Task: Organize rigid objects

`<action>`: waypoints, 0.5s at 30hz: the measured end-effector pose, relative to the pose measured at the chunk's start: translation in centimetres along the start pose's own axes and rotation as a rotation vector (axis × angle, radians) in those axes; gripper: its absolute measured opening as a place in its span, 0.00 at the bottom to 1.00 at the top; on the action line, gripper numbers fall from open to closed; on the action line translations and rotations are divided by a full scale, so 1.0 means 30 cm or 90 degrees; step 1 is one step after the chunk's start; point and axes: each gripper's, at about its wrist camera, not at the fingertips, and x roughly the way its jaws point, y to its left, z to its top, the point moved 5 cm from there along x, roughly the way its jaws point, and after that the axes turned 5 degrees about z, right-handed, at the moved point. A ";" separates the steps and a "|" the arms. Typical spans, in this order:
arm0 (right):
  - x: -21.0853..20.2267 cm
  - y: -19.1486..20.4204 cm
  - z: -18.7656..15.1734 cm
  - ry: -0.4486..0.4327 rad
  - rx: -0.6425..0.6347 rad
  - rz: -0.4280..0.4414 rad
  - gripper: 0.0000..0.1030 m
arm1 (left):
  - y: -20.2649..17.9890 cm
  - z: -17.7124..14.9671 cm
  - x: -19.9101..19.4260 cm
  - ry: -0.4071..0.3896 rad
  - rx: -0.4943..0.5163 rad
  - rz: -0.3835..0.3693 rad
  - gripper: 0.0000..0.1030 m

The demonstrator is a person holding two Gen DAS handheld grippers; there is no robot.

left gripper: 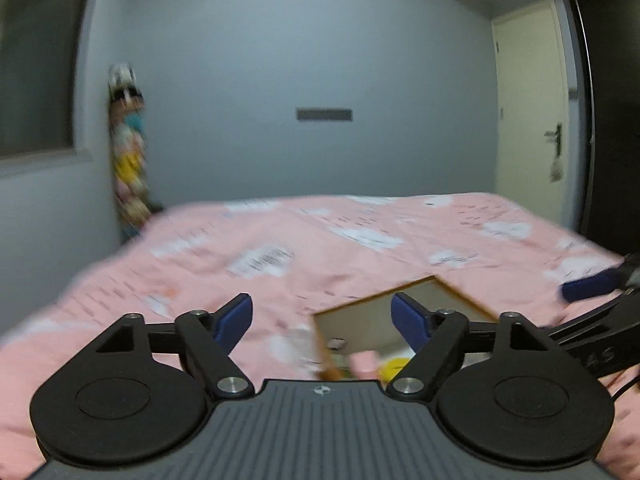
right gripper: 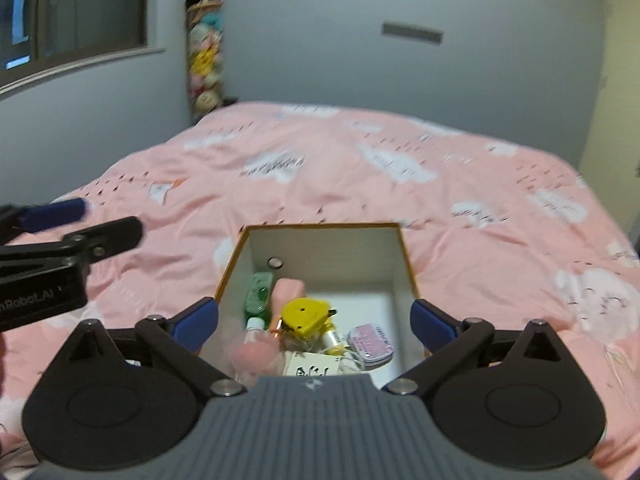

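Setting: a bed (right gripper: 360, 168) under a pink cover printed with white clouds; a grey-blue wall behind it.
Box (right gripper: 404, 258): an open rectangular box with an orange-brown rim and white inner walls, resting on the bed cover near its front; in the right wrist view it lies straight ahead and just below the gripper.
Box, left wrist view: the same box (left gripper: 404, 304) appears turned at an angle, right of centre, its near part hidden behind the gripper body.
Contents: small rigid things gathered in the near left half of the box: a yellow case (right gripper: 303, 316), a green bottle (right gripper: 257, 294), a pink piece (right gripper: 289, 292), a pink flat tin (right gripper: 370, 343) and a white card with dark marks (right gripper: 312, 366); the blur leaves finer detail unclear.
Free floor in box: the far and right part of the white bottom is bare.
Left gripper (left gripper: 322, 316): jaws spread wide apart, nothing between the blue pads; it sits above the bed, left of the box; its tips also enter the right wrist view at the left edge (right gripper: 76, 220).
Right gripper (right gripper: 314, 318): jaws spread wide, empty, one blue pad over each long side of the box rim.
Edges: the box rim stands clear of the bed's borders on all visible sides.
Open room: broad, flat stretches of cover lie beyond the box and to both sides of it.
Background: a tall column of stuffed toys (right gripper: 205, 40) in the corner; a window (right gripper: 72, 16) at left; a pale door (left gripper: 528, 112) at right.
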 end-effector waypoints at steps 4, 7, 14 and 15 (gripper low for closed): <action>-0.025 0.031 -0.071 -0.023 0.005 -0.041 0.97 | 0.006 -0.044 -0.031 0.004 0.021 0.029 0.97; -0.023 0.027 -0.113 -0.017 0.041 -0.040 0.97 | 0.034 -0.087 -0.033 0.041 -0.007 0.044 0.99; 0.003 0.039 -0.178 0.014 0.048 -0.056 0.97 | 0.100 -0.200 -0.003 0.144 -0.073 0.083 0.99; 0.010 0.042 -0.190 0.022 0.051 -0.054 0.97 | 0.106 -0.206 -0.005 0.148 -0.075 0.082 0.99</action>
